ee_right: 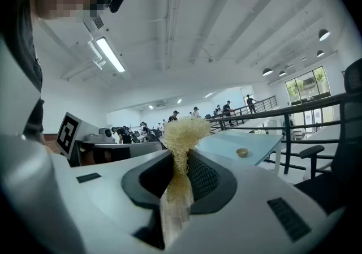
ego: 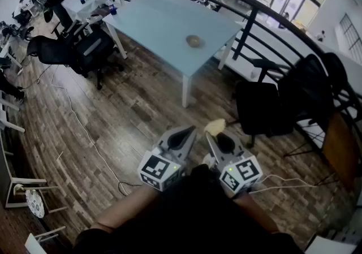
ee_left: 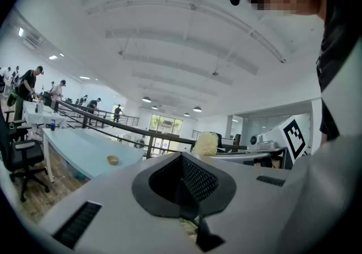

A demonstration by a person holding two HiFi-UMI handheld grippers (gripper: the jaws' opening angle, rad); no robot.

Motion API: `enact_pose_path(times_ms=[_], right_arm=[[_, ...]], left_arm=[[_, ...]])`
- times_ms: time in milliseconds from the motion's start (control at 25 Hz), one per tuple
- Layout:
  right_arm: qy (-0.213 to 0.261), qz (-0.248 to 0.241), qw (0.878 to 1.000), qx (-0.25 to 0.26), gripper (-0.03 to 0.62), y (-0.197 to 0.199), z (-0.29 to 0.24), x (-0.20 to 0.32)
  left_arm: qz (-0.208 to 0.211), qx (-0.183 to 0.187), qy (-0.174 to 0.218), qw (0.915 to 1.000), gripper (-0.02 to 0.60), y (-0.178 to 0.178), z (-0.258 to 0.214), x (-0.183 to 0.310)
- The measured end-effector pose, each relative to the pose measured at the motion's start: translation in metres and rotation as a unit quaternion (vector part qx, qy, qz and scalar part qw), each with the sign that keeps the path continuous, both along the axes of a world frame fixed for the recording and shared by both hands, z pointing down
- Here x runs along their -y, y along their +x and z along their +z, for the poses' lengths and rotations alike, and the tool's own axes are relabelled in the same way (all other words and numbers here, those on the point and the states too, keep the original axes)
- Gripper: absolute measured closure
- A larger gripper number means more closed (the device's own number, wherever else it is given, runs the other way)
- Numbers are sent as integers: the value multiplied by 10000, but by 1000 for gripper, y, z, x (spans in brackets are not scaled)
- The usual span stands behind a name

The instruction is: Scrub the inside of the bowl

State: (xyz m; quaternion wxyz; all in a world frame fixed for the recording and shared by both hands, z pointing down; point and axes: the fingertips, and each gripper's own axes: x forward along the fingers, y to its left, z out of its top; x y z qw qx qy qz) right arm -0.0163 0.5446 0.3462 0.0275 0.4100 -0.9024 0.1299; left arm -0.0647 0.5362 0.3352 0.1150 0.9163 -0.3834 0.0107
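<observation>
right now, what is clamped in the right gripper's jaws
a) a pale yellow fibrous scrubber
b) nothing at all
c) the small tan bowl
a: the right gripper view shows the right gripper shut on the pale yellow fibrous scrubber, while the small tan bowl sits far off on the light blue table.

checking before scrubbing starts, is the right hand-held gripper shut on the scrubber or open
Shut on it: the right hand-held gripper pinches the straw-coloured scrubber between its jaws.
</observation>
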Motion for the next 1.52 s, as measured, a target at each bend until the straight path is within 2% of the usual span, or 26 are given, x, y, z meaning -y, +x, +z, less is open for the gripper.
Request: enact_pose_path(times_ms=[360, 640, 840, 1120, 1280, 1400, 1520], right_arm=[[-83, -18, 9999, 140, 517, -10, 5, 6], [-286, -44, 9992, 266, 517, -2, 12, 22], [-618, -183, 9969, 460, 517, 7, 26, 39], [-476, -210, 9974, 494, 517, 44, 21, 90], [-592, -391, 9952, 675, 517, 77, 20, 121], [-539, -424, 9957, 620, 517, 107, 18, 142], [-727, -433, 9942, 663, 516, 131, 31, 154]], left_arm=[[-93, -68, -98, 9999, 583, -14, 6, 9], [-122, -174, -265, 9994, 583, -10, 12, 27], [-94, -164, -290, 9994, 584, 4, 15, 47], [-207, -91, -437, 9988, 583, 40, 26, 94], [-324, -219, -456, 9982, 583, 73, 25, 128], [-454, -286, -467, 9975, 583, 99, 29, 145], [-508, -366, -551, 9965, 583, 119, 36, 156]])
